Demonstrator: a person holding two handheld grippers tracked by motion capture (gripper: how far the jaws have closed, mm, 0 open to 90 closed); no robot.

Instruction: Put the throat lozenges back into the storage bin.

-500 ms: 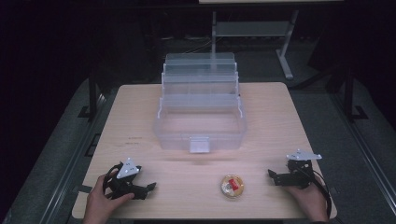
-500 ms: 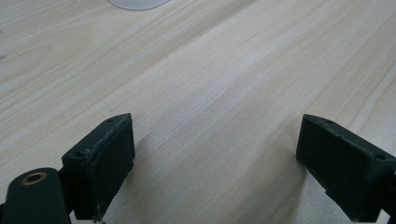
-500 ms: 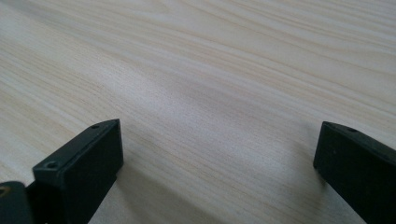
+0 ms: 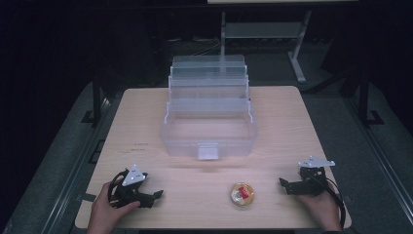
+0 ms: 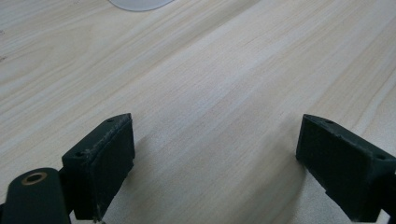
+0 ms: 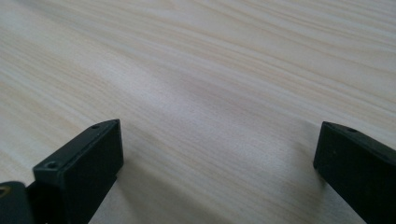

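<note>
One small round clear plastic container with red and yellow contents (image 4: 242,194) sits on the light wooden bench (image 4: 146,122) near its front edge, between the two hands and somewhat nearer the right one; it is the closest loose item to either tool, so it looks like the piece to be picked up. The right hand-held gripper (image 4: 284,185) rests low on the bench, just to the container's right, its jaws spread wide with bare wood between them and pointing toward the container, a placement that suits a short sideways reach. The left hand-held gripper (image 4: 155,196) lies well apart on the other side, jaws likewise wide and empty, seemingly parked in reserve. Behind, at mid-bench, stands one clear plastic tiered organiser box (image 4: 209,114), opened with its trays stepped back, probably the destination. The count: one container, one box, two grippers.
</note>
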